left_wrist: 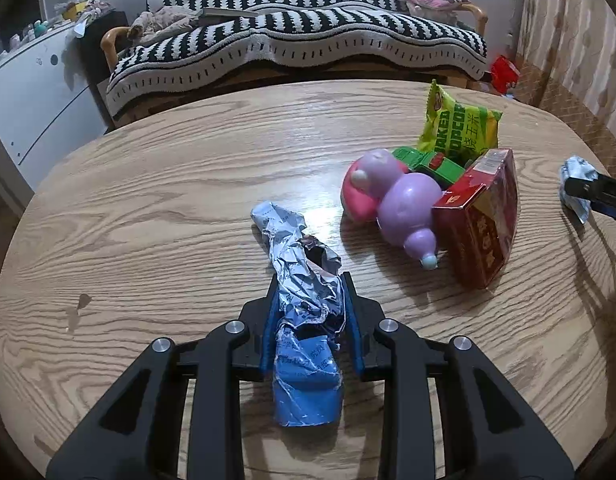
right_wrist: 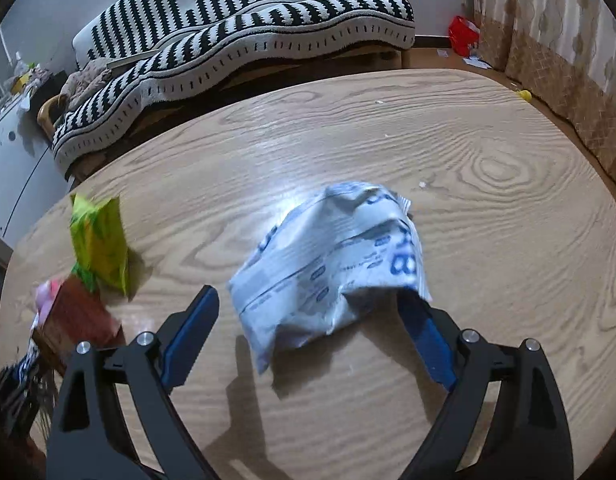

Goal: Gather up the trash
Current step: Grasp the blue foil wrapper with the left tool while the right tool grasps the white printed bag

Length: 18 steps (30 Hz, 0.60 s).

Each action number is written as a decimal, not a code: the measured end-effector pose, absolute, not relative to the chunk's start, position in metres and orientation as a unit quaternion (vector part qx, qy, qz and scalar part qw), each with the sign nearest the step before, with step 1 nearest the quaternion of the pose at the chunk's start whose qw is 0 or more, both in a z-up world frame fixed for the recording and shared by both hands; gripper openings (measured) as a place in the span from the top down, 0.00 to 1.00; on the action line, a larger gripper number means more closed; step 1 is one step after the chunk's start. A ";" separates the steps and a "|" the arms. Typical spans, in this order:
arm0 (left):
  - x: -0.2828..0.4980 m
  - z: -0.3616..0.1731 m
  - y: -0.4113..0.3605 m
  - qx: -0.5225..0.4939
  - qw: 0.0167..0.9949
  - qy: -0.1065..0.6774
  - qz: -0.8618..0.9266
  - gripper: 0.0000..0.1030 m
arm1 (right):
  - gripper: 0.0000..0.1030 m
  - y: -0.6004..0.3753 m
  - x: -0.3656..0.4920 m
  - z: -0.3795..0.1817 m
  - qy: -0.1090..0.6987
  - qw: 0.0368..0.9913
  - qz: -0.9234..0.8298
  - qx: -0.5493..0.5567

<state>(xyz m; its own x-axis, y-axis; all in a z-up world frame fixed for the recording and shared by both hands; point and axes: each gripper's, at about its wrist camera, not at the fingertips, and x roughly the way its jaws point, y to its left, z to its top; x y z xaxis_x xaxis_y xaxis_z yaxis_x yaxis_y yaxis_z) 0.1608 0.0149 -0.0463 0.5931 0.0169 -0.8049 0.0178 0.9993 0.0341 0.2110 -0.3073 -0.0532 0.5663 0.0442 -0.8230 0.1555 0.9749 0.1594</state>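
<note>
My left gripper (left_wrist: pixel 309 280) is shut on a crumpled blue and silver wrapper (left_wrist: pixel 304 300) and holds it just above the wooden table (left_wrist: pixel 168 200). My right gripper (right_wrist: pixel 308 296) is open, its fingers either side of a crumpled white and blue wrapper (right_wrist: pixel 331 264) lying on the table (right_wrist: pixel 487 200). The wrapper hangs over the right fingertip; the left fingertip stands apart from it. The right gripper and its wrapper also show at the right edge of the left wrist view (left_wrist: pixel 579 188).
A pile stands on the table's right part: a green popcorn bag (left_wrist: pixel 455 128), a red carton (left_wrist: pixel 479 216), a pink and purple plastic toy (left_wrist: pixel 391 200), a green box (left_wrist: pixel 431 162). A striped sofa (left_wrist: pixel 292 36) lies behind the table, a white cabinet (left_wrist: pixel 28 92) left.
</note>
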 end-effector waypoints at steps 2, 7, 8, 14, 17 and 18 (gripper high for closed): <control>0.158 -0.044 0.016 0.018 0.894 0.448 -0.003 0.73 | 0.15 -0.310 0.218 -0.057 0.468 0.876 -0.035 0.115; 0.154 -0.039 0.017 0.016 0.897 0.443 -0.006 0.73 | 0.35 -0.306 0.221 -0.056 0.459 0.882 -0.032 0.105; 0.154 -0.037 0.017 0.016 0.897 0.441 -0.007 0.73 | 0.36 -0.306 0.220 -0.055 0.459 0.882 -0.031 0.105; 0.150 -0.026 0.004 0.013 0.903 0.430 -0.020 0.73 | 0.60 -0.311 0.203 -0.043 0.456 0.883 -0.018 0.108; 0.147 -0.018 -0.008 0.011 0.906 0.422 -0.031 0.73 | 0.65 -0.314 0.190 -0.035 0.454 0.885 -0.017 0.102; 0.146 -0.015 -0.014 0.011 0.907 0.419 -0.036 0.73 | 0.66 -0.317 0.182 -0.029 0.451 0.887 -0.016 0.095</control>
<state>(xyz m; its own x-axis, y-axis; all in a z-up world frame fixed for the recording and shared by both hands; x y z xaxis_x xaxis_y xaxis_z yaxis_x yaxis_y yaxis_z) 0.1456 -0.0141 -0.0150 0.6457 -0.0561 -0.7616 0.0747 0.9972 -0.0101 0.1819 -0.3165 -0.0292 0.5932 0.0582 -0.8030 0.1137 0.9813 0.1551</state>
